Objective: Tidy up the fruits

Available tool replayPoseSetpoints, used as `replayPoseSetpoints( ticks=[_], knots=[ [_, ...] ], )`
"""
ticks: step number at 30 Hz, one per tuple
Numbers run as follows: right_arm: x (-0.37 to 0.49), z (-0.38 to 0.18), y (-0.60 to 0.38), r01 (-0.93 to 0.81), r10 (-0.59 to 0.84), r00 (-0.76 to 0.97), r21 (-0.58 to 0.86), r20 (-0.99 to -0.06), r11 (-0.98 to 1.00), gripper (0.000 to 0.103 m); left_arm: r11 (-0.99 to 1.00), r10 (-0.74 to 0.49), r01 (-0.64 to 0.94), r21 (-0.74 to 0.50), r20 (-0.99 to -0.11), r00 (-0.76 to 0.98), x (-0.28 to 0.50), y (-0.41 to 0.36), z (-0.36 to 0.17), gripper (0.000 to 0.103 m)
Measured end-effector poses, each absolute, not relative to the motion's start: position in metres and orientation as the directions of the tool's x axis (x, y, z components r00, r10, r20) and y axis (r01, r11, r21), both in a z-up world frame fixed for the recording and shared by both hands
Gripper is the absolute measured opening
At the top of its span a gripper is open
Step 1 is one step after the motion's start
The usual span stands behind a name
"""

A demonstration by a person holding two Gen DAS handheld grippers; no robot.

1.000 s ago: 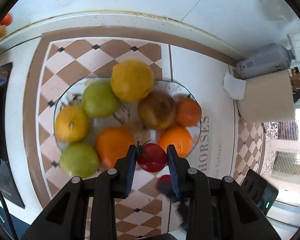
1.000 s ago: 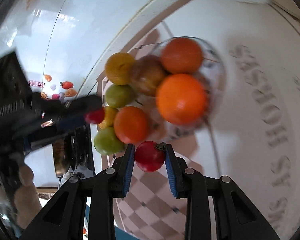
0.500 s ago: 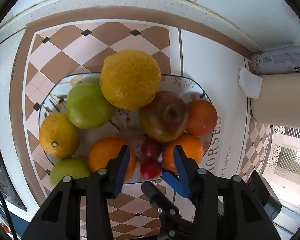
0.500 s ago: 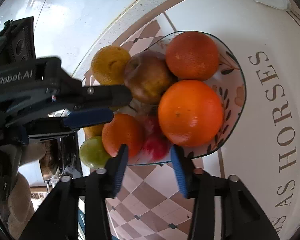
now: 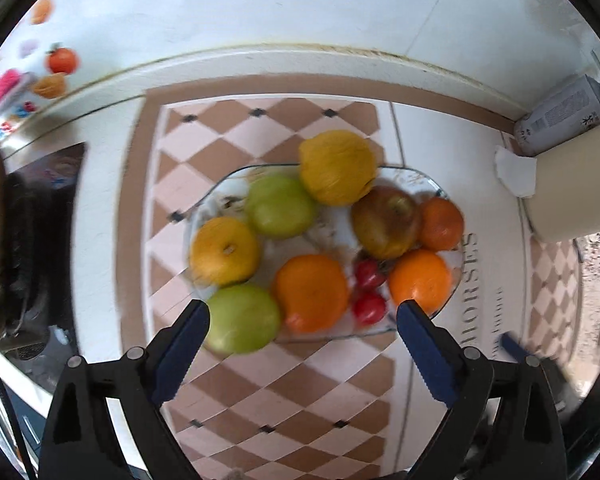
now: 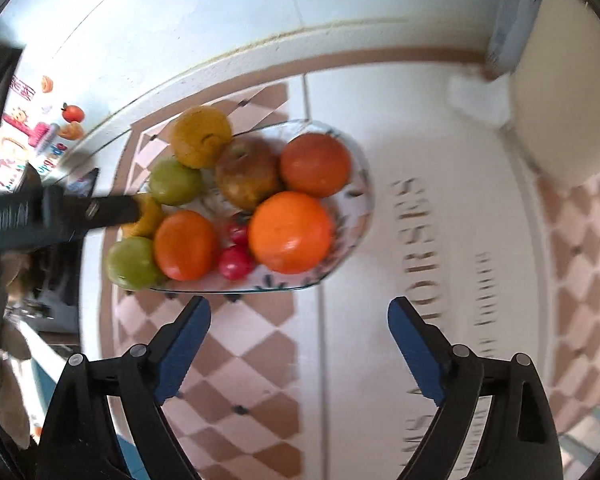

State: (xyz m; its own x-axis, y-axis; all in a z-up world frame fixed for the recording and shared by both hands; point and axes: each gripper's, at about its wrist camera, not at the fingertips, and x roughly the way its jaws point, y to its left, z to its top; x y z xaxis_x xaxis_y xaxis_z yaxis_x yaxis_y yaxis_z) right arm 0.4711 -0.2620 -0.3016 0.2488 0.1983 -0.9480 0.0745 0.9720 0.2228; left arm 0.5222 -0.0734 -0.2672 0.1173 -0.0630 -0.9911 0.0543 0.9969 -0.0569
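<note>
A glass plate on the patterned tablecloth holds oranges, green apples, yellow fruits and a brownish apple. Two small red tomatoes lie side by side between two oranges. My left gripper hangs above the plate's near edge, its jaws opening wide with nothing held. My right gripper hovers over the cloth just in front of the plate, its jaws also opening and empty. The left gripper's arm crosses the right wrist view at the left.
A beige cylindrical container with a grey can behind it and a crumpled tissue stands at the right. A white tiled wall runs along the back. A dark object sits at the table's left edge.
Both grippers, each shut on a small red tomato a second ago, opened and let them go onto the plate. Both then pulled up and away from the fruit.
</note>
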Motion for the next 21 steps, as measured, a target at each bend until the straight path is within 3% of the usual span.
replayPoseSetpoints(
  ticks=[8, 21],
  knots=[
    [0.457, -0.269, -0.267, 0.021, 0.123, 0.312, 0.136, -0.942, 0.99, 0.094, 0.999, 0.027, 0.017, 0.031, -0.972, 0.233, 0.474, -0.063, -0.246, 0.096],
    [0.373, -0.189, -0.261, 0.04, 0.098, 0.458, 0.13, -0.884, 0.991, 0.094, 0.997, 0.042, 0.035, 0.063, -0.9, 0.434, 0.385, -0.059, -0.177, 0.096]
  ],
)
